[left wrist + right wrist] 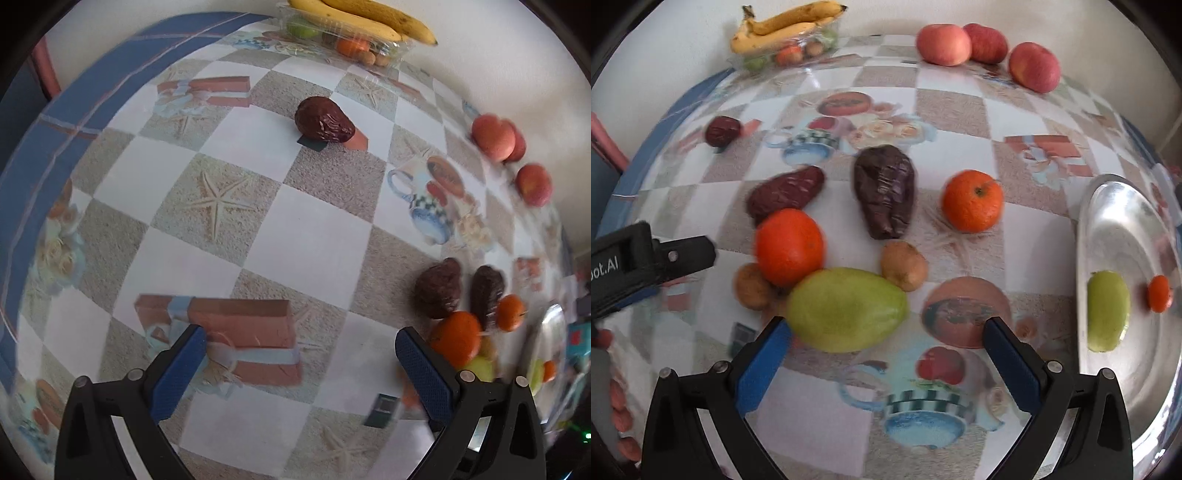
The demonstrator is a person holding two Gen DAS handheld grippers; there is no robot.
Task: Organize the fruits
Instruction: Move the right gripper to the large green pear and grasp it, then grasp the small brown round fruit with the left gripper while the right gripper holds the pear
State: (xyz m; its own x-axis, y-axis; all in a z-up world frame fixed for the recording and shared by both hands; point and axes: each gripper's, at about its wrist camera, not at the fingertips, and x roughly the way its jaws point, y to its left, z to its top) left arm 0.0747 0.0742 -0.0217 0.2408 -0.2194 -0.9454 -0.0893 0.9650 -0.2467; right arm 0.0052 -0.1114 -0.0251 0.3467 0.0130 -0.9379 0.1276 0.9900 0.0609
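Note:
In the right wrist view my right gripper [886,332] is open. A big green fruit [847,308] lies at its fingertips, close against the left finger. Beyond it are two oranges [790,245] [971,205], two brown kiwis [905,266] [751,286], a dark purple fruit [884,190] and a dark red one [786,192]. My left gripper [299,343] is open over bare tablecloth, holding nothing. A wrinkled dark red fruit [323,120] lies alone well ahead of it. The fruit cluster [458,338] sits just right of its right finger.
A shiny metal plate [1126,229] lies at the right, showing a green and an orange shape, either fruit or reflections. Three apples [943,44] and a clear tray with bananas [786,26] stand by the back wall. The left tool's black body [628,266] enters at the left.

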